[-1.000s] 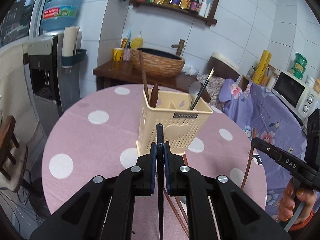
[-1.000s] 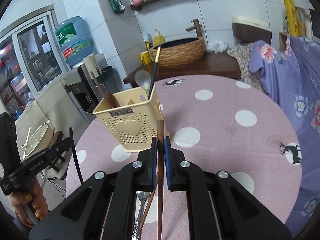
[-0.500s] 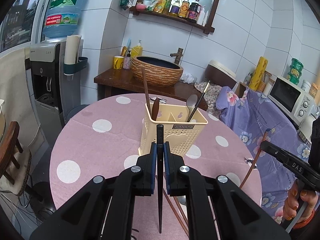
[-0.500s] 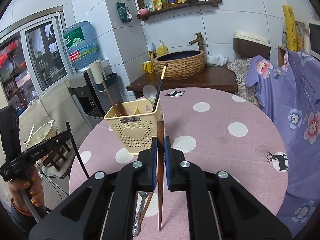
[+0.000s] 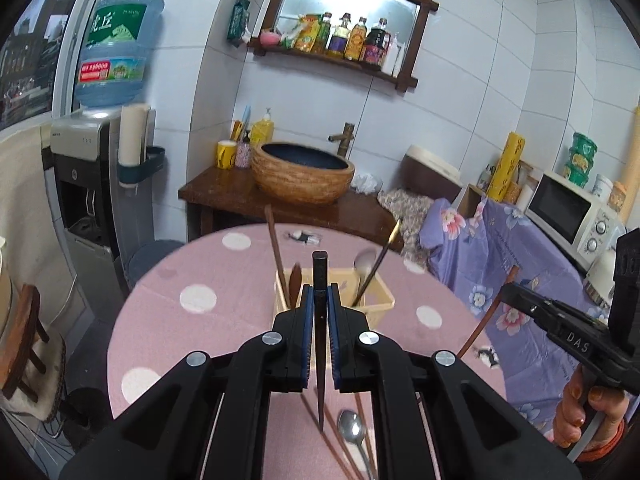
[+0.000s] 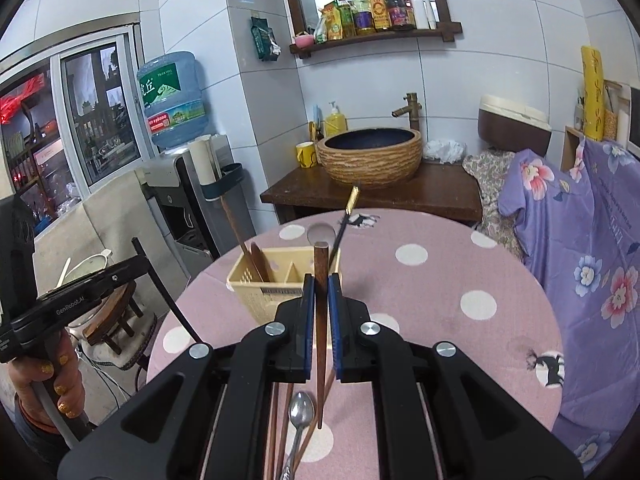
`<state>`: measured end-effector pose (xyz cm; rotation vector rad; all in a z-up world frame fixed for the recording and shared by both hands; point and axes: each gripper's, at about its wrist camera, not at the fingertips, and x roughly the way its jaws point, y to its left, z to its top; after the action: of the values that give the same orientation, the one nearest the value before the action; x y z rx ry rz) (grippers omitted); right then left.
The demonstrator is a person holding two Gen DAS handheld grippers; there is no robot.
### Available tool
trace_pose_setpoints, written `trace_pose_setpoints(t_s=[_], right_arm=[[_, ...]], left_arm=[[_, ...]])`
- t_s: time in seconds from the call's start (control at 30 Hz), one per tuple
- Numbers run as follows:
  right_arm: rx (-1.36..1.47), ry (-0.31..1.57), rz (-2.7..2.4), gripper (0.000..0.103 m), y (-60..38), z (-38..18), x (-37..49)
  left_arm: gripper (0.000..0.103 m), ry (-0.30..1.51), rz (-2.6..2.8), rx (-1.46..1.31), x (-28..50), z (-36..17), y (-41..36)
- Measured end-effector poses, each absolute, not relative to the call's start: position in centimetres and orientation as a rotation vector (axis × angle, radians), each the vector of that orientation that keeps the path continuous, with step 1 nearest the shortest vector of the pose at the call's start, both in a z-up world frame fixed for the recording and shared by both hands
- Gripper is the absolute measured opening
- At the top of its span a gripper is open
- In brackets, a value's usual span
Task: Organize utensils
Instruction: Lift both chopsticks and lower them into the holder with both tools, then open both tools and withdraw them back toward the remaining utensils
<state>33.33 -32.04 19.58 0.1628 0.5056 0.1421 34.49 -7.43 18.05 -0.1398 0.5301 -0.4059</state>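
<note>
My left gripper (image 5: 320, 300) is shut on a black chopstick (image 5: 320, 272), held upright well above the table. My right gripper (image 6: 321, 292) is shut on a brown chopstick (image 6: 321, 264), also raised. The cream utensil basket (image 5: 380, 306) (image 6: 276, 280) stands on the table beyond both grippers and holds a brown chopstick, a wooden spoon, a metal spoon and a black gold-tipped chopstick (image 6: 347, 216). A metal spoon (image 5: 352, 434) (image 6: 301, 410) and several brown chopsticks (image 6: 276, 420) lie on the table below the grippers.
The round table has a pink cloth with white dots (image 6: 440, 292). A wooden stool (image 5: 24, 344) and a water dispenser (image 5: 92, 184) stand left of it. A purple floral cover (image 6: 592, 264) lies to the right, a washbasin counter (image 5: 304, 176) behind.
Both grippers have risen and pulled back from the basket, each keeping its chopstick. The basket looks smaller and lower in both views.
</note>
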Motion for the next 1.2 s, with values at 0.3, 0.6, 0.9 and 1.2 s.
trace_pose_setpoints(t_s=[0.3, 0.6, 0.9, 1.2], right_arm=[[0.184, 0.33, 0.067, 0.008, -31.6, 29.9, 37.8], [0.149, 0.332, 0.004, 0.008, -29.6, 26.2, 42.4], [0.149, 0.453, 0.003, 0.008, -29.2, 18.6, 44.9], [0.15, 0.448, 0.009, 0.008, -29.5, 16.5, 45.0]], left_arm=[[0.008, 0.379, -0.337, -0.176, 38.4, 27.0, -8.1], [0.008, 0.38, -0.273, -0.138, 41.9, 23.1, -10.2], [0.008, 0.507, -0.271, -0.139, 43.9, 16.5, -10.5], [0.008, 0.582, -0.262, -0.143, 44.7, 12.6, -10.9]])
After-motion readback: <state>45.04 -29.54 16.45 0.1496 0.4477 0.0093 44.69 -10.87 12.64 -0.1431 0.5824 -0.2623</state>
